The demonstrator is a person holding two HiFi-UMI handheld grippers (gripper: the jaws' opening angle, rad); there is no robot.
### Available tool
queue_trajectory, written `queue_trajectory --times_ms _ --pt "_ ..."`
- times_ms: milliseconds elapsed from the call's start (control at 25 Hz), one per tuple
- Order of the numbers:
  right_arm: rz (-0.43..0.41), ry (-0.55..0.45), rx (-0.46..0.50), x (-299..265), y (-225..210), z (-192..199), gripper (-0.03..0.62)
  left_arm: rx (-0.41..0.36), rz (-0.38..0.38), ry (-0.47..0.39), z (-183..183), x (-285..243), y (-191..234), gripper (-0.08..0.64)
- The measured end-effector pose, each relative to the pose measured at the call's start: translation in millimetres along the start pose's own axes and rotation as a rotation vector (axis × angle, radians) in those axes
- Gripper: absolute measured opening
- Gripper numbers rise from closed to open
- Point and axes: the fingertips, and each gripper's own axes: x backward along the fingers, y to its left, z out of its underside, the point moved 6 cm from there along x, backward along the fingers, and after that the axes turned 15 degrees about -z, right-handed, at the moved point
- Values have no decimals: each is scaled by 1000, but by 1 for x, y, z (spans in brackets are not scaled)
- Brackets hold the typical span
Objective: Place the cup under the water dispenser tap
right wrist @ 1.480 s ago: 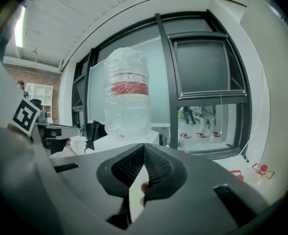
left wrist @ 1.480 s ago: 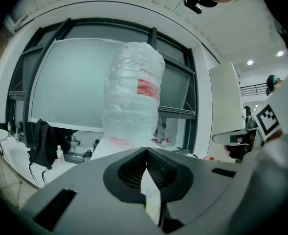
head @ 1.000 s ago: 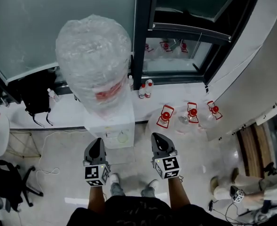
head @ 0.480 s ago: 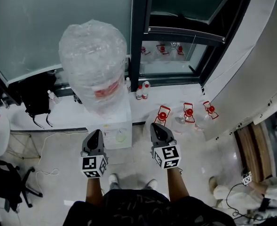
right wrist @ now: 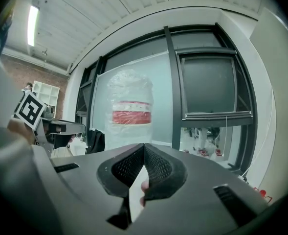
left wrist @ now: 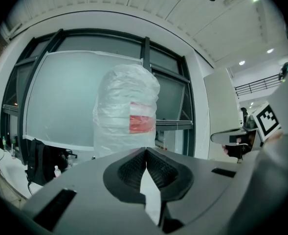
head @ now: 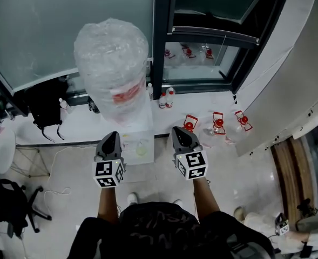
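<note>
The white water dispenser [head: 137, 139] stands against the window, topped by a big bottle wrapped in clear plastic [head: 112, 63] with a red label; that bottle [left wrist: 128, 112] shows in the left gripper view and again [right wrist: 130, 112] in the right gripper view. A pale greenish round thing [head: 142, 150], perhaps the cup, sits on the dispenser's front ledge. My left gripper [head: 111, 137] hangs just left of the dispenser, my right gripper [head: 178, 130] just right of it. Both are shut with nothing between them: the left gripper [left wrist: 146, 149] and right gripper [right wrist: 144, 145] each show jaws meeting at the tip.
Small red-capped bottles [head: 167, 99] stand on the sill. Clear jugs with red handles [head: 217, 123] lie on the floor to the right. A black bag [head: 44, 109] sits on the sill at left, with a chair [head: 7, 209] and a white round table [head: 0, 150] beyond.
Both grippers have risen together, now higher in the head view and flanking the dispenser's top. Their jaws stayed shut.
</note>
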Motion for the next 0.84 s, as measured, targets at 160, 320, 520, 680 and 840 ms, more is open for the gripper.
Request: queue_trajectory --times_ms 160,320,520,680,840 --pt "-1 14 5 -1 0 -1 14 -5 9 -3 -3 0 -3 17" --pt "8 16 8 -1 -3 -3 14 -10 20 -4 -6 -1 -7 17" --pt "6 12 13 -2 0 -4 14 -9 5 -30 -11 2 -6 17" --pt "5 -1 -13 -1 2 -3 14 -41 8 -44 -12 6 -9 17" --pt "6 -4 -16 -1 5 -2 14 -44 15 -44 -12 8 -9 17"
